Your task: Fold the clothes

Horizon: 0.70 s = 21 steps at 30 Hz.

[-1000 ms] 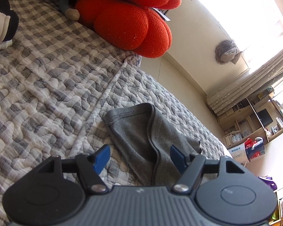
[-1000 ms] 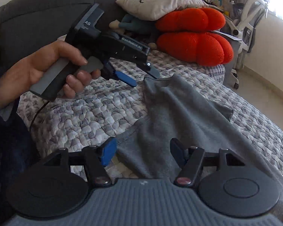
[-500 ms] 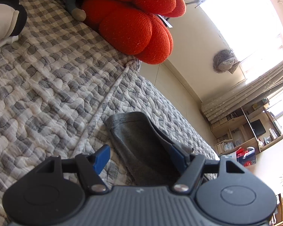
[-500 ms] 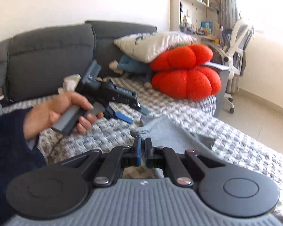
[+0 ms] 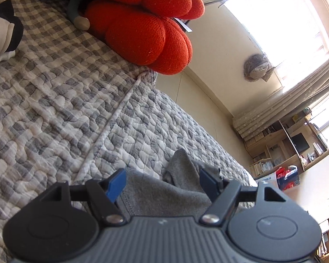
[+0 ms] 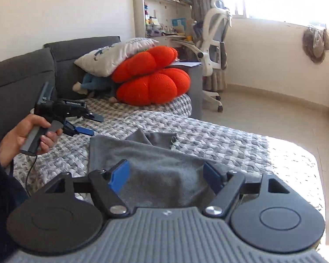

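Note:
A grey garment (image 6: 155, 153) lies partly folded on the quilted sofa cover, one small flap (image 6: 158, 137) sticking out at its far edge. My right gripper (image 6: 165, 177) hovers over its near part, the jaws opening wide; cloth shows between the blue fingers (image 6: 119, 178), untouched by the pads. A hand holds my left gripper (image 6: 92, 123) just beyond the garment's far left corner. In the left wrist view my left gripper (image 5: 162, 183) has its jaws opening, and the grey garment (image 5: 155, 192) lies loose beneath them.
Two red cushions (image 6: 153, 81) and a white pillow (image 6: 114, 54) are piled at the sofa's far end. The grey checked quilt (image 5: 54, 92) covers the seat, and its edge drops to the floor (image 6: 263, 114) on the right. A white office chair (image 6: 215, 50) stands behind.
The right gripper snapped shut half a second ago and now stands wide again, pulled back and higher. The garment lies folded over and closer under the left gripper's jaws.

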Each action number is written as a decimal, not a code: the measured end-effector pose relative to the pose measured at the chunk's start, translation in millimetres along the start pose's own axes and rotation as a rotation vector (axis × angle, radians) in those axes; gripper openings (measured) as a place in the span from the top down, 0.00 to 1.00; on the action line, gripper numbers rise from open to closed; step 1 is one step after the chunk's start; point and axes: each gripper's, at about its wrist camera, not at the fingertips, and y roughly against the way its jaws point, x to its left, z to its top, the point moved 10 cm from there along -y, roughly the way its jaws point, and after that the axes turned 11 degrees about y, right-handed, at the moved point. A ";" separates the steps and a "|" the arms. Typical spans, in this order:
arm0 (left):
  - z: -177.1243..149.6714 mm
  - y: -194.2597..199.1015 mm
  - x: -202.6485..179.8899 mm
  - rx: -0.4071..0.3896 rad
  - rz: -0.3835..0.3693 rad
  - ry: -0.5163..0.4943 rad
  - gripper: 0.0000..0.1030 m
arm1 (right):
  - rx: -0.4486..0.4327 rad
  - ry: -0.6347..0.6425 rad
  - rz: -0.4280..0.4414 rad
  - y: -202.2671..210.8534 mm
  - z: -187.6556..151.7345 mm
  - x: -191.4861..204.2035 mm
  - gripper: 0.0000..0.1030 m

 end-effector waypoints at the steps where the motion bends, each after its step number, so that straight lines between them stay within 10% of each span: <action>1: -1.5 -3.0 -0.9 0.002 0.013 -0.027 0.28 | 0.039 -0.040 -0.036 -7.1 -6.1 -11.2 0.25; 9: -25.7 -34.3 -9.1 0.034 0.145 -0.318 0.27 | 0.252 -0.292 -0.368 -30.1 -77.3 -115.9 0.25; 11: -33.1 -38.8 -16.0 0.029 0.166 -0.411 0.33 | 0.279 -0.355 -0.400 -33.8 -95.9 -139.0 0.25; 13: -37.7 -37.8 -19.3 0.031 0.176 -0.454 0.63 | 0.284 -0.403 -0.371 -36.8 -112.1 -153.2 0.25; 15: -46.3 -34.1 -23.9 0.084 0.130 -0.443 0.96 | 0.265 -0.406 -0.333 -37.7 -112.0 -151.9 0.44; 16: -53.0 -31.2 -26.7 0.117 0.095 -0.427 0.99 | 0.254 -0.383 -0.319 -34.5 -105.2 -148.5 0.87; 21: -113.7 -3.0 -75.4 0.331 -0.241 -0.464 1.00 | -0.049 -0.311 -0.263 14.7 -33.1 -127.0 0.91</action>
